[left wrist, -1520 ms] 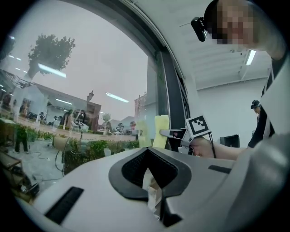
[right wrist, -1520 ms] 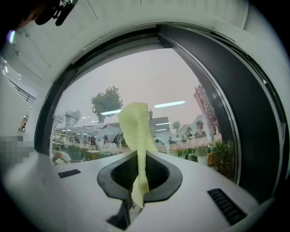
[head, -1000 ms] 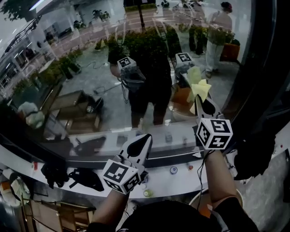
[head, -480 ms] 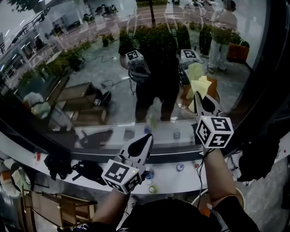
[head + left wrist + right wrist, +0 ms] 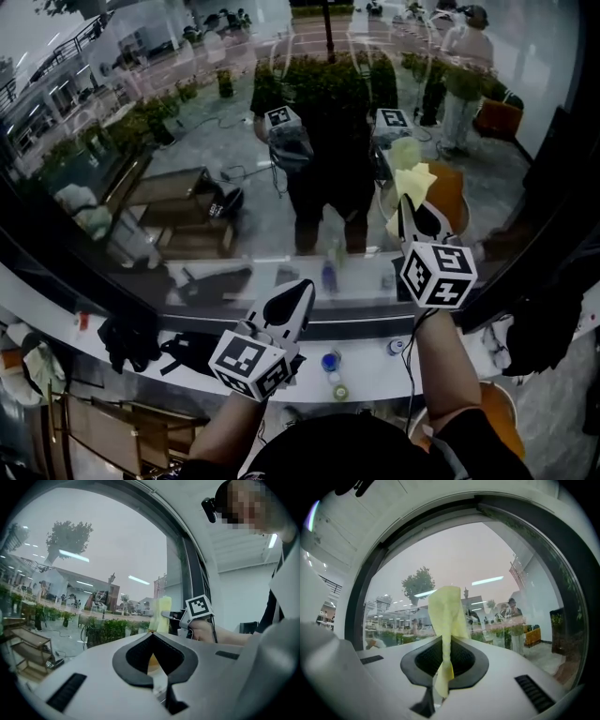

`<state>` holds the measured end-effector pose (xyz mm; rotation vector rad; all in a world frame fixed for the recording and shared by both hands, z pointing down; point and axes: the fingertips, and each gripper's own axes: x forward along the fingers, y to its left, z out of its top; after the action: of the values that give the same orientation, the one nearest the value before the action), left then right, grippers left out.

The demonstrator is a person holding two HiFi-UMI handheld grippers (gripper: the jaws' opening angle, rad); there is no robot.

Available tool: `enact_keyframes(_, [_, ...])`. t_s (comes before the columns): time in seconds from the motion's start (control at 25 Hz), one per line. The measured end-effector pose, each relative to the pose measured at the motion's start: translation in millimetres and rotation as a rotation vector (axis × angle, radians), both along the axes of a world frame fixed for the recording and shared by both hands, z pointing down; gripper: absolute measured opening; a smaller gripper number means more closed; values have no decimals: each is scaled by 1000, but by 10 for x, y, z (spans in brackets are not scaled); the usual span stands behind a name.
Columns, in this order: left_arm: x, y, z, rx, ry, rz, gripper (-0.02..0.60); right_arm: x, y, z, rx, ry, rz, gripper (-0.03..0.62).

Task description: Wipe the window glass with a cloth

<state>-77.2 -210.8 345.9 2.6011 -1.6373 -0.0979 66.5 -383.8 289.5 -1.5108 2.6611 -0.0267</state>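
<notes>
The left gripper (image 5: 298,292) sits low on a forearm angled up from below. Its jaws are pressed together with nothing between them, and its tips aim at the window glass (image 5: 187,141) ahead, above the white sill (image 5: 375,373). To its right and higher, the right gripper (image 5: 405,204) is held out on a straighter arm. Its jaws are clamped on a yellow cloth (image 5: 413,180) (a folded strip stands up past the tips). The cloth meets its own reflection in the pane just ahead of that gripper.
</notes>
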Motion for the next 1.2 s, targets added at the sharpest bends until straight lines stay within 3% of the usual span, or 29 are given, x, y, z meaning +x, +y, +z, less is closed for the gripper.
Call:
enact_keyframes(0.76, [-1480,439,71,29,47,-78,-2,-1958,478,160,-17,15,-117,40])
enact_keyframes(1.08, [-1633,528,79,17,46,-137,-2,-2379,565,218,-29,17,-204,40])
enact_keyframes(1.2, [-2021,672,157,9,43,-162,-2,-2777,673,271,-27,13,-218,40])
